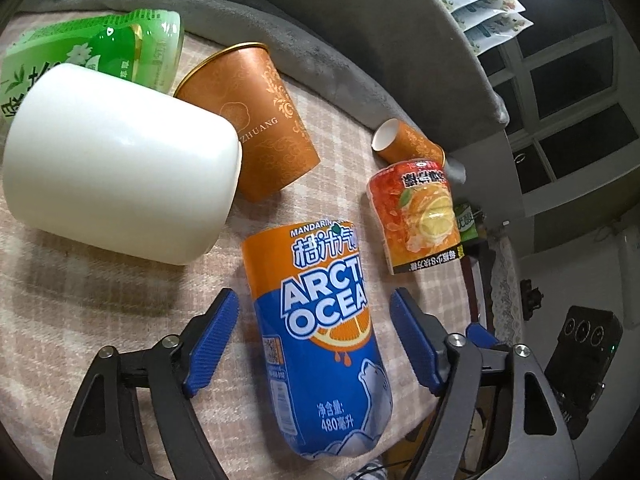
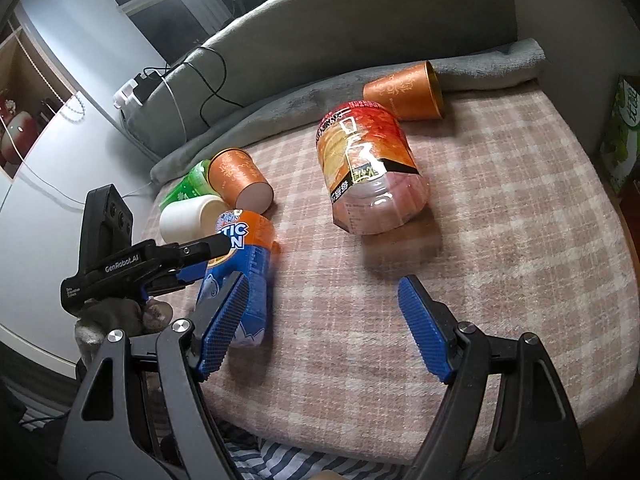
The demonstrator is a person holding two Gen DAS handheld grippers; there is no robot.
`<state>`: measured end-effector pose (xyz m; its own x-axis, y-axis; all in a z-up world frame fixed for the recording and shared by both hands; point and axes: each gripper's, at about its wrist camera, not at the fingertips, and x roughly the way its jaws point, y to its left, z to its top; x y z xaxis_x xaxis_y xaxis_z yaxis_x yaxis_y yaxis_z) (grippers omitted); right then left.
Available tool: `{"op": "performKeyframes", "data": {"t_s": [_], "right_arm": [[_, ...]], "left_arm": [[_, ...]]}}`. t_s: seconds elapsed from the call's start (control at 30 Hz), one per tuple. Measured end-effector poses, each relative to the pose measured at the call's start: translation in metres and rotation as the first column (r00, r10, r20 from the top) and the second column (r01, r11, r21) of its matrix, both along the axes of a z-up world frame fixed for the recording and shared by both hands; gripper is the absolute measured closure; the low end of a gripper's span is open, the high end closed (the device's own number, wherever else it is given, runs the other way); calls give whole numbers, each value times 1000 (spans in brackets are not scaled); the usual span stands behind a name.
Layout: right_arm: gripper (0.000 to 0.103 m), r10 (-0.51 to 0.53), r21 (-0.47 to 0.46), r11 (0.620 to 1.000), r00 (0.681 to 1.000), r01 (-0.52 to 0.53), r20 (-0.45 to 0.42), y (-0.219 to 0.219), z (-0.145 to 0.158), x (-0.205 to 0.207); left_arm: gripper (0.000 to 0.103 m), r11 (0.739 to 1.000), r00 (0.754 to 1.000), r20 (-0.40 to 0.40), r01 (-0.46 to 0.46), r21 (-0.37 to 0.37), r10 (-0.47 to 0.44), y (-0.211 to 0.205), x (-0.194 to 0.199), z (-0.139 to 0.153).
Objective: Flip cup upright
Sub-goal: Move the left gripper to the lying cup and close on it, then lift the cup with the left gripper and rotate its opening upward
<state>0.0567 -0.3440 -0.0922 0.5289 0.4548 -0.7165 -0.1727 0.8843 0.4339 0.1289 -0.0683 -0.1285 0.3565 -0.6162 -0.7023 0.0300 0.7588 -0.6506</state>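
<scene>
A blue and orange Arctic Ocean cup [image 1: 320,336] lies on its side on the plaid blanket [image 1: 80,312]. My left gripper [image 1: 314,340] is open, its blue pads either side of that cup without touching it. The same cup [image 2: 240,276] shows in the right wrist view, with the left gripper's fingers around it. My right gripper [image 2: 320,320] is open and empty above the blanket [image 2: 500,240], in front of a red and orange cup [image 2: 368,168] lying on its side.
A white cup [image 1: 116,164], two orange paper cups [image 1: 256,120] [image 1: 408,144], a green cup [image 1: 120,44] and the red and orange cup [image 1: 420,216] lie tipped over. A grey sofa back [image 2: 360,20] and folded grey blanket [image 2: 500,64] border the far side. The blanket's front edge is near.
</scene>
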Motion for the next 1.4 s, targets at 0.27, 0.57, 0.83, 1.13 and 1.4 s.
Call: {"op": "performKeyframes", "data": {"t_s": [0.27,0.57,0.83,1.13,1.4], "right_arm": [[23,-26,7,1000,1000,26,-4,-7,-3,1],[23,-35,4,999,999,35,-4,-11,-4,1],[23,-37,0,999,999,37,7,-12,-1,0],[23,-37,-1,999,999,37,5,-12,1,-1],[23,-46,5,999,999,46,6,-15,1,-2]], "left_arm": [[40,1000,1000,-5,9,19,-9,-4,4,-5],[41,998,998,52,26,55,-28,-8,-5,5],[41,994,989,138,31,104,-45,-18,-16,23],[41,985,971,228,34,172,-73,-30,-24,39],[42,976,956,280,28,215,-89,-38,-30,48]]}}
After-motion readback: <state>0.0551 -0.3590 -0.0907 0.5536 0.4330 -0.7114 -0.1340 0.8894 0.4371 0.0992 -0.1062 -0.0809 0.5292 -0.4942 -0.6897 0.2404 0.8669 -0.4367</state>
